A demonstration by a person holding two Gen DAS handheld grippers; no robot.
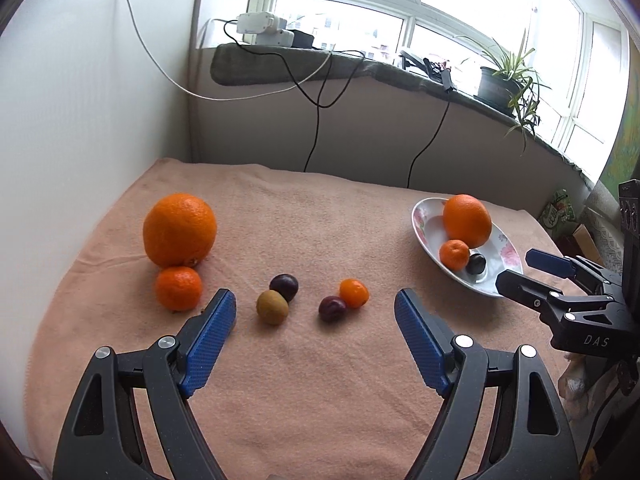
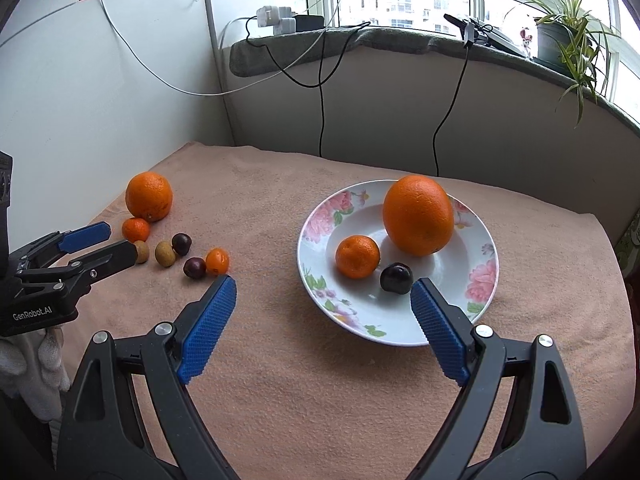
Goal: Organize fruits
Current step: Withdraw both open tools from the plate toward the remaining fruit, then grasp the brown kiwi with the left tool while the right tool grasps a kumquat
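While both tools stand wide open and empty, the kiwi (image 1: 272,306) and a plum (image 1: 332,308) are seen just ahead of the left tool (image 1: 314,304), between its fingertips' lines; the plate (image 2: 320,216) lies ahead of the right tool (image 2: 322,292), so the left is judged nearer.

The left tongs (image 1: 315,300) hang open and empty above a kiwi (image 1: 272,307) on the peach cloth (image 1: 320,380).
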